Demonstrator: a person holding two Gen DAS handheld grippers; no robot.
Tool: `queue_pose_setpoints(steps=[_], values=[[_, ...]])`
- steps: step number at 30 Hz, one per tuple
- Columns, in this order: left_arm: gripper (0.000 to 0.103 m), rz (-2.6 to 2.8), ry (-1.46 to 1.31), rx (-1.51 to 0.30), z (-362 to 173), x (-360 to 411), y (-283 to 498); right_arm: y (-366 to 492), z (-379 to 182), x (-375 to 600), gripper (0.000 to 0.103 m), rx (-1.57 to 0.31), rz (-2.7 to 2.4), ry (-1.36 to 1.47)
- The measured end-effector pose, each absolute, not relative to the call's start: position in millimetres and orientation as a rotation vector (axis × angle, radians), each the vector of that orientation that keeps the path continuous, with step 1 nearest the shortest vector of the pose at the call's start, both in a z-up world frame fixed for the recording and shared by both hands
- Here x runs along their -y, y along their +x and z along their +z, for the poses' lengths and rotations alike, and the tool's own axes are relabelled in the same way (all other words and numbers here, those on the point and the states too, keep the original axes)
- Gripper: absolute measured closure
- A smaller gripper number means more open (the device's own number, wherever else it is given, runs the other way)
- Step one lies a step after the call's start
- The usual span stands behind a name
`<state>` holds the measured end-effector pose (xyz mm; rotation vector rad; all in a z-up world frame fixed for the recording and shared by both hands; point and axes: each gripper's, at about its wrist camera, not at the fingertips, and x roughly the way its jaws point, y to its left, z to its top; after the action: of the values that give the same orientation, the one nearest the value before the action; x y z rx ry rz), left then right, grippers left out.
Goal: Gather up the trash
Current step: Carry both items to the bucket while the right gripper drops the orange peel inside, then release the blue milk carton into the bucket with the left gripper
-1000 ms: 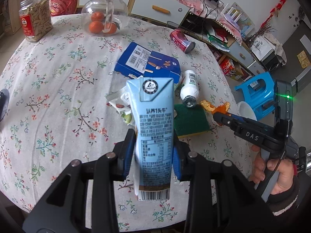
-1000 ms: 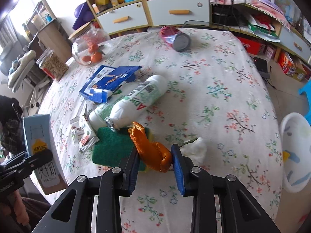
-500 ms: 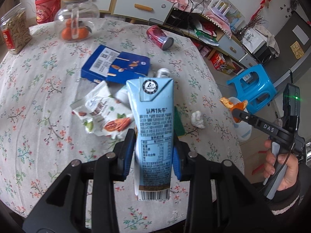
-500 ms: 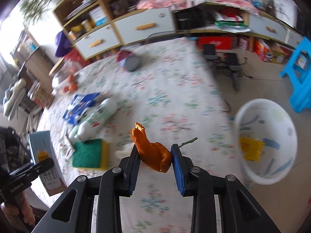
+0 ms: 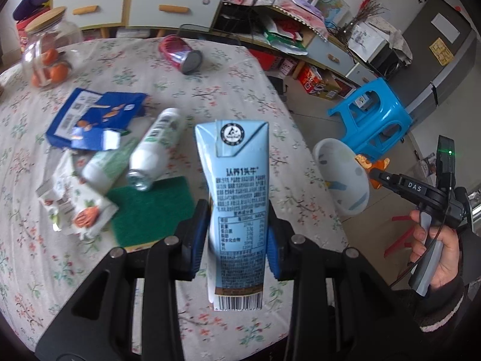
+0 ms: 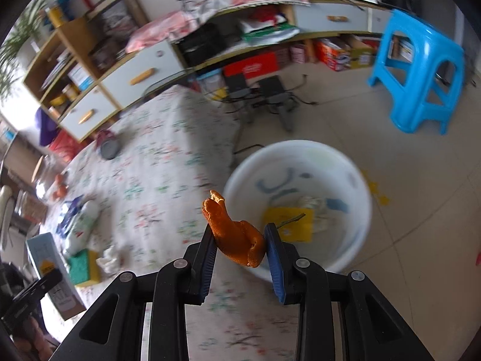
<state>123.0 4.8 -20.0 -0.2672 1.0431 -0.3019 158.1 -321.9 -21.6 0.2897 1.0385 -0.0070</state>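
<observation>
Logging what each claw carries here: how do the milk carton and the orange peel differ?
The milk carton is a tall, pale blue printed box; the orange peel is a small, curled orange scrap. The carton stands upright in the left claw above the table; the peel sits in the right claw in front of the white bin on the floor. Both are clamped between blue pads.

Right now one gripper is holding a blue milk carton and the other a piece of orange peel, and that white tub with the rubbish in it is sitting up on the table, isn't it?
Not quite. The white tub stands on the floor beside the table, as the right wrist view shows. The rest holds: the left gripper grips the blue milk carton, and the right gripper the orange peel.
</observation>
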Motion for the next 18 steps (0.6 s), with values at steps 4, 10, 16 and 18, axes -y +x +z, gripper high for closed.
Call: queue_pose_setpoints(steps=[4,10,16,18], values=[[0.066,-0.338,-0.252,-1.040,-20,21,132,161,-28,344,0.056,-1.048,-0.044,0.328],[0.066,-0.381,-0.221,-1.030,-18,59,144,147,-24,373,0.044,-1.026,-0.059,0.364],[0.066,-0.443,-0.198,-1.040,-18,107,161,124,-16,399,0.039,-0.990,-0.099,0.370],[0.066,-0.472,-0.198,-1.050,-20,125,167,115,-14,410,0.039,-0.976,-0.115,0.382]])
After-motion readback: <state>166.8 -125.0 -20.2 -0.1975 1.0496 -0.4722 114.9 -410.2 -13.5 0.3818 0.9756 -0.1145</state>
